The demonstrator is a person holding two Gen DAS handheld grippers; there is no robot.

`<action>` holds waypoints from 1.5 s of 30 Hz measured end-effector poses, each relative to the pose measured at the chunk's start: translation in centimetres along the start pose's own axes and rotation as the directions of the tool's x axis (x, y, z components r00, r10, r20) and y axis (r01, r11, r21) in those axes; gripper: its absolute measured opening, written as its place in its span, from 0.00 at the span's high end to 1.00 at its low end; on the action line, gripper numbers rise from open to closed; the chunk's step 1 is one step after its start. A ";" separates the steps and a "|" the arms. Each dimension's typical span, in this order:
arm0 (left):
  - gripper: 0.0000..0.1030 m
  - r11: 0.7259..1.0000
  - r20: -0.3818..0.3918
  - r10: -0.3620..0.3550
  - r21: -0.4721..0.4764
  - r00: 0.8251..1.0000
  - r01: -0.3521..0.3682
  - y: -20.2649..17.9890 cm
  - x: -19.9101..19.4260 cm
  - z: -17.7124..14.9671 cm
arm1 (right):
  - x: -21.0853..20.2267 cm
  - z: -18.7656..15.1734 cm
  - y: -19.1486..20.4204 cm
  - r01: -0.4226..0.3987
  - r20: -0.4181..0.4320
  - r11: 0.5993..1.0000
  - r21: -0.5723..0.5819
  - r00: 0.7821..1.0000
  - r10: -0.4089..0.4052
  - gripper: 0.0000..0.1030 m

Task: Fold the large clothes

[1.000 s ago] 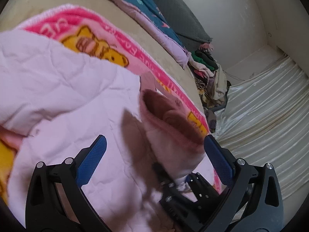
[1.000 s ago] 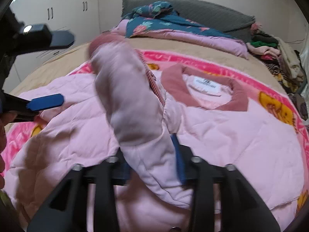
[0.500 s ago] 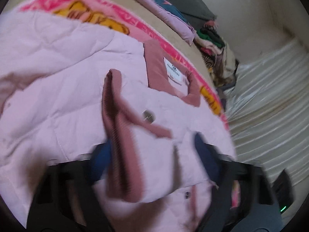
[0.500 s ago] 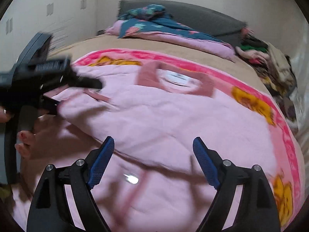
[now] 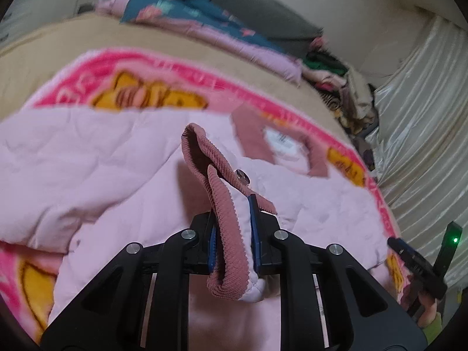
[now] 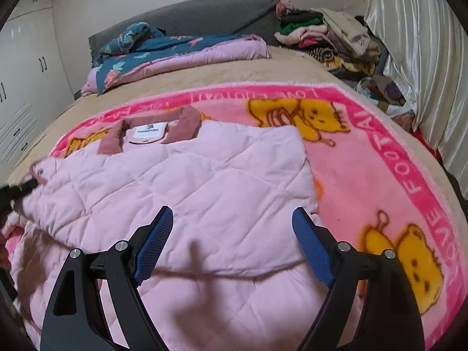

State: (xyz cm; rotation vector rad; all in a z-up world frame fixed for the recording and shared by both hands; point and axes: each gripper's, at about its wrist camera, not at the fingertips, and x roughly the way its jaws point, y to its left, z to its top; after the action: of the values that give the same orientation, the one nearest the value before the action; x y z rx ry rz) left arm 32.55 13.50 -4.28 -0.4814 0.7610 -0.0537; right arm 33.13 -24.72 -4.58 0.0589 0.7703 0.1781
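Observation:
A pale pink quilted jacket (image 6: 187, 193) with a dusty-rose corduroy collar (image 6: 181, 122) lies spread on a pink cartoon blanket (image 6: 380, 175) on the bed. In the left wrist view my left gripper (image 5: 232, 231) is shut on the sleeve's rose corduroy cuff (image 5: 228, 216), which stands up between the blue pads above the jacket (image 5: 87, 175). My right gripper (image 6: 231, 245) hangs open over the jacket's lower middle, nothing between its fingers. The left gripper's tip (image 6: 20, 190) shows at the left edge of the right wrist view; the right gripper's body (image 5: 421, 266) shows at lower right of the left wrist view.
A folded teal floral quilt (image 6: 163, 49) lies at the head of the bed against a grey headboard (image 6: 204, 14). A heap of clothes (image 6: 330, 38) sits at the far right corner. A cream curtain (image 6: 415, 58) hangs along the right; white cupboards (image 6: 23, 87) stand left.
My left gripper went from wide open to shut on the sleeve cuff. My right gripper let go of the sleeve, opened wide and swung right over the jacket's body.

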 end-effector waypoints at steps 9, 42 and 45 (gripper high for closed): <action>0.86 0.999 -0.071 0.046 -0.017 0.996 -0.047 1.7 1.8 -1.1 | 4.4 -1.4 -0.6 0.054 -0.150 0.998 0.035 0.988 -0.048 0.20; 0.09 0.957 0.045 0.265 -0.132 0.963 -0.257 6.3 -8.0 0.2 | -4.0 -2.0 8.0 -0.124 0.016 0.992 0.012 0.992 0.123 0.05; 0.09 0.945 0.062 0.301 -0.151 0.952 -0.289 7.3 -8.9 0.7 | -4.3 -1.6 10.0 -0.145 0.022 0.989 -0.019 0.989 0.145 0.05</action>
State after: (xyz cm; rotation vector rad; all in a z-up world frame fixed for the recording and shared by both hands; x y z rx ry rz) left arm 25.57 22.25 -1.28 -0.4952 0.7504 0.3008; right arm 27.56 -15.72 -1.61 0.1008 0.7419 0.3214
